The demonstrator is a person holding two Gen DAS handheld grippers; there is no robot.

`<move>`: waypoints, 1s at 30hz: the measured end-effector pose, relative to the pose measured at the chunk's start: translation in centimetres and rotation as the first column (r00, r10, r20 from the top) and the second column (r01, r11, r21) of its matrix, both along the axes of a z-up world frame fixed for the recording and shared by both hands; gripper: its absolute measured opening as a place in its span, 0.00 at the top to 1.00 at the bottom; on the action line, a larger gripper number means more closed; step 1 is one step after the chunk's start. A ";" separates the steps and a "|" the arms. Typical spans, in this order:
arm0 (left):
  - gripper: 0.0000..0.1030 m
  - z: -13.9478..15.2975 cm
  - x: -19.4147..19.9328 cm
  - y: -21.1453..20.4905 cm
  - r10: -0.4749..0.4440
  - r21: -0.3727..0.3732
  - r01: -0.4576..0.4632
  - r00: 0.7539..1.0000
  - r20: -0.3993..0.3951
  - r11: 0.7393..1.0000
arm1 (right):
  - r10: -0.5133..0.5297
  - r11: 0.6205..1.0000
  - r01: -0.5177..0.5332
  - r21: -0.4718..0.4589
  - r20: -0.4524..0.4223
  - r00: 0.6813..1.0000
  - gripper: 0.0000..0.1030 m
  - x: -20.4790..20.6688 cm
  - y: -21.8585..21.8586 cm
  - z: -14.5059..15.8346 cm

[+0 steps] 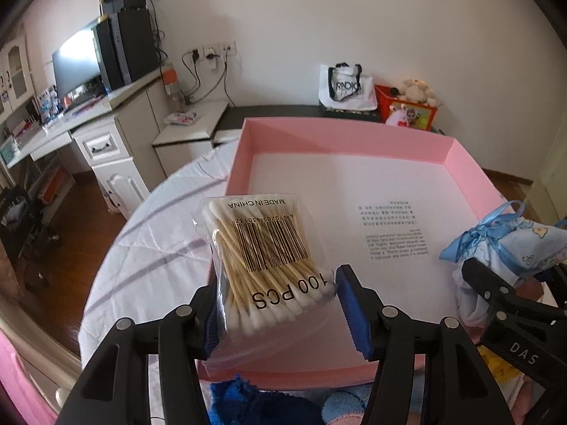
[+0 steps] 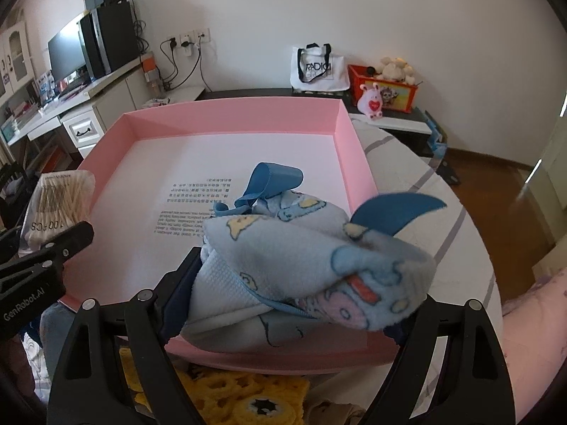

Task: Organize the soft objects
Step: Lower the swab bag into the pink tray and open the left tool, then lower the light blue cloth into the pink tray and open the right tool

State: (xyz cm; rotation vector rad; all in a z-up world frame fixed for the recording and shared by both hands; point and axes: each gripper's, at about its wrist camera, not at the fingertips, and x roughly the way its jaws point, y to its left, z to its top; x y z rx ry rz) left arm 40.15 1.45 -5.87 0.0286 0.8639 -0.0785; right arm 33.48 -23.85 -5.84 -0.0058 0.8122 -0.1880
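Left wrist view: a clear bag of cotton swabs (image 1: 269,262) was held between the blue pads of the left gripper (image 1: 280,308), clamped across its lower end so that the printed face stayed upward. It was carried above the near left part of a pink box (image 1: 457,148), judged the collecting place.

Right wrist view: a soft blue printed cloth bundle (image 2: 301,262), tied with blue ribbon (image 2: 273,180), was gripped by the right gripper (image 2: 294,304), whose jaws stood wide because the bundle is bulky. It was held over the box's near edge, presumably for setting down inside.

Box interior: nothing was seen in it except a printed white liner. The box was resting on a striped surface (image 1: 149,248). Further soft items, blue and yellow, were lying before the box's near wall, still unsorted.
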 end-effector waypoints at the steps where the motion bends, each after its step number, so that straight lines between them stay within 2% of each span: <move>1: 0.46 -0.3 0.6 0.1 -0.004 -0.008 0.004 1.000 -0.012 1.000 | -0.001 1.000 0.001 -0.002 0.001 1.000 0.18 -0.1 0.1 0.0; 3: 0.43 -0.4 0.8 0.5 -0.010 0.005 0.010 1.000 -0.002 1.000 | -0.002 1.000 0.002 -0.004 0.000 1.000 0.18 0.1 0.2 0.1; 5: 0.32 -0.4 1.0 0.8 -0.014 0.010 0.014 1.000 0.002 1.000 | -0.002 1.000 0.002 0.000 0.000 1.000 0.18 0.0 0.4 0.2; 7: 0.26 -0.6 0.7 0.8 -0.014 0.015 0.014 1.000 0.010 1.000 | -0.002 1.000 0.002 0.008 0.001 1.000 0.17 0.0 0.4 0.2; 16: 0.15 -1.3 -0.8 1.6 -0.036 -0.010 0.036 0.999 0.007 0.999 | 0.001 1.000 0.000 0.020 -0.003 1.000 0.17 0.0 0.5 0.3; 20: 0.14 -1.2 -1.5 1.2 -0.037 -0.006 0.037 0.999 0.010 0.999 | 0.002 0.999 -0.002 0.032 -0.003 1.000 0.16 -0.1 0.5 0.3; 26: 0.13 -0.6 -2.4 0.5 -0.028 0.010 0.028 0.999 0.023 1.000 | -0.009 1.000 0.009 0.007 0.040 0.999 0.04 -0.8 0.5 1.4; 27: 0.10 -0.5 -2.6 0.4 -0.027 0.012 0.027 0.999 0.028 1.000 | -0.014 1.000 0.014 0.001 0.053 0.999 0.03 -1.1 0.5 1.7; 30: 0.09 0.1 -3.4 0.1 0.000 0.037 -0.003 0.998 0.062 0.999 | -0.020 1.000 0.020 -0.003 0.078 0.997 0.01 -1.7 0.4 2.5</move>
